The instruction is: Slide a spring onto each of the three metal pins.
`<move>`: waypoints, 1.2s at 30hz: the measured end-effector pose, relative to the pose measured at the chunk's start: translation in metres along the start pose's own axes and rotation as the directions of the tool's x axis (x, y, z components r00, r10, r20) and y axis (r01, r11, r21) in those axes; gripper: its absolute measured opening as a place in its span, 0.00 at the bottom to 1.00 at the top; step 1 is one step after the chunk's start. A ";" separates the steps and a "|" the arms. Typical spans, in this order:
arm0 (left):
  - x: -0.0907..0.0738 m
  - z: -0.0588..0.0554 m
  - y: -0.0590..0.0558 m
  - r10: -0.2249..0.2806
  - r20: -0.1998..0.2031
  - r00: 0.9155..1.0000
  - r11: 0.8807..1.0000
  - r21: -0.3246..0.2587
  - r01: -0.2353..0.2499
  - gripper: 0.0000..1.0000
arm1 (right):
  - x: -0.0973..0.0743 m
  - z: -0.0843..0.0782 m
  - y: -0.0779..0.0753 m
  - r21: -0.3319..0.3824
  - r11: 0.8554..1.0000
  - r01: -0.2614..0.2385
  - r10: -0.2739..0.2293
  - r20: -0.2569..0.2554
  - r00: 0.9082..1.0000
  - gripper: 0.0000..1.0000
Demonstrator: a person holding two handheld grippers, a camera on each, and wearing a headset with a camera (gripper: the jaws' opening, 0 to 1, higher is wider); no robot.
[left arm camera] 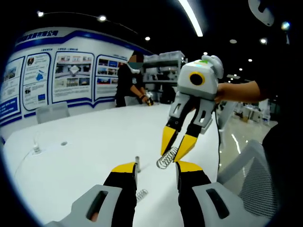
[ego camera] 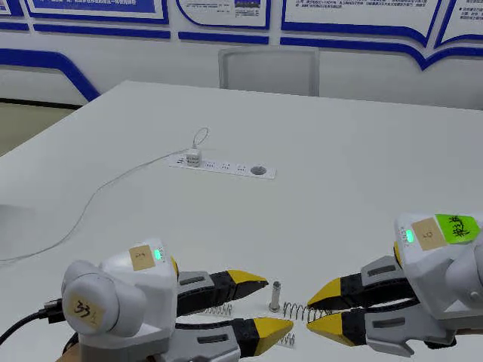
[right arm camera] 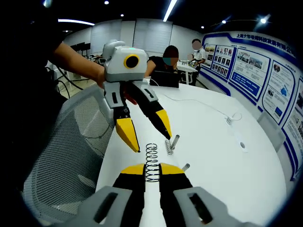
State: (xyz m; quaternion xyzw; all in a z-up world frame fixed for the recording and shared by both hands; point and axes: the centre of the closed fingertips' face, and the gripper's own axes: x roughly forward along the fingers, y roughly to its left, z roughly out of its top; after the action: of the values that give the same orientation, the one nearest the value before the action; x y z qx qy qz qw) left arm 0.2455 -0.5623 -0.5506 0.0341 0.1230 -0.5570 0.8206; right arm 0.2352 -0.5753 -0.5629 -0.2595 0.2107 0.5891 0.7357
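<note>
yellow-tipped jaws of the right gripper [right arm camera: 152, 169] are pinching a coiled spring [right arm camera: 151, 162] between their tips, with the coil sticking forward out of the grip. just beside its free end a short metal pin [ego camera: 275, 295] is standing upright on the white table [ego camera: 339, 151]. facing in from the other side, the left gripper [left arm camera: 157, 165] is hanging with its jaws spread wide and nothing between them; in the head view the pin is sitting just ahead of its upper tip. a second spring [left arm camera: 141, 194] is lying loose on the table in the gap between those spread jaws, and a third spring [ego camera: 287, 339] is peeking out beside the lower left tip, partly hidden. in the right gripper view a second pin [right arm camera: 185, 166] is poking out just beside the right jaw, though whether it is standing or lying is hard to tell there. farther out a white power strip [ego camera: 226, 166] is lying flat mid-table with a small plug [ego camera: 194, 157] in it and a thin cable [ego camera: 90, 204] trailing off to the left. beyond the far edge a grey chair [ego camera: 268, 70] is standing before blue-trimmed wall panels [ego camera: 98, 9].
</note>
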 end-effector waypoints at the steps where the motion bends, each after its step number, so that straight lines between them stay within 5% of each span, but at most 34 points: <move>1: 0.001 0.000 -0.001 -0.008 -0.003 1.000 1.000 -0.001 0.008 0.33 | 0.000 0.001 0.001 -0.009 1.000 -0.005 0.005 0.000 1.000 0.11; 20: 0.004 0.000 -0.017 -0.114 -0.012 0.993 0.993 -0.011 0.113 0.14 | 0.000 0.003 0.009 -0.046 0.998 -0.052 0.051 -0.004 0.999 0.11; 36: -0.002 0.004 -0.021 -0.173 0.004 0.985 0.984 -0.037 0.173 0.13 | -0.003 0.012 0.013 -0.064 0.994 -0.086 0.089 0.037 0.995 0.11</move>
State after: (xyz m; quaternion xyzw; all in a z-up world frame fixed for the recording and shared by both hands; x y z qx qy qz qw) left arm 0.2260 -0.5694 -0.5448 0.0078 0.1357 -0.6236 0.7698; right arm 0.2218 -0.5674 -0.5533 -0.2612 0.1888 0.6321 0.7047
